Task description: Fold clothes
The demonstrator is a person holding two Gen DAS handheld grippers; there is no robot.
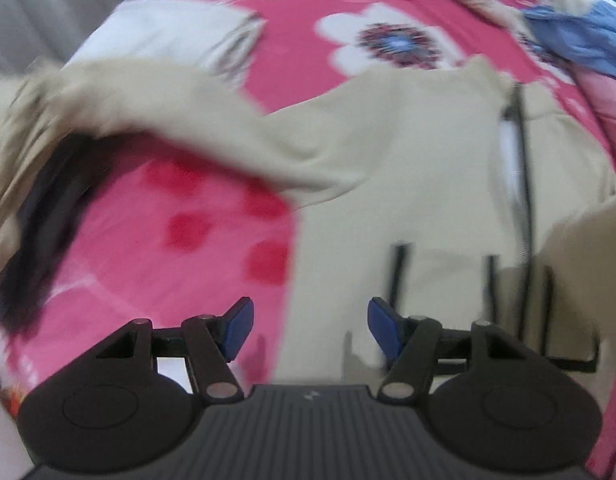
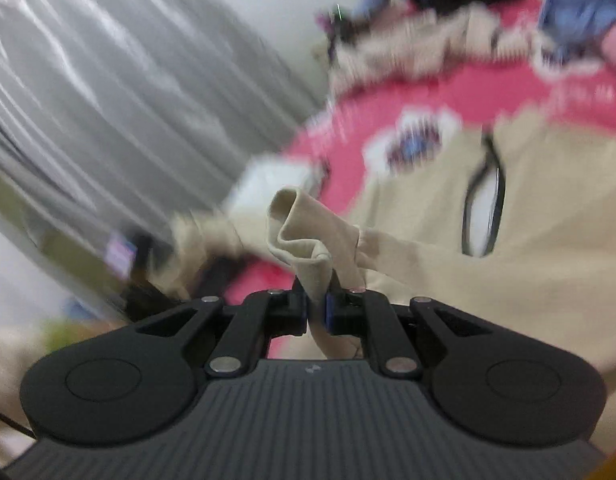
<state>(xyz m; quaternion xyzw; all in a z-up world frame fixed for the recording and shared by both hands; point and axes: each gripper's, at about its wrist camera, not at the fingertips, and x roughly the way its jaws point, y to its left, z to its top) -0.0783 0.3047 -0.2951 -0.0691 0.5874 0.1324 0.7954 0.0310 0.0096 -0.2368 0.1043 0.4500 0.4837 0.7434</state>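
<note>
While a pink flowered bedspread [image 1: 180, 236] covers the whole surface, a grey curtain [image 2: 108, 92] hangs behind its far left edge. A beige garment [image 1: 408, 184] with a dark zipper lies spread near the right edge, one sleeve stretched to the left. Other clothes [image 1: 580, 36] are piled at the far right corner. Only the right wrist view shows the right gripper [image 2: 317, 306] closed on a fold of this sleeve. The left gripper [image 1: 310, 330] hangs wide open above the garment and holds nothing.
</note>
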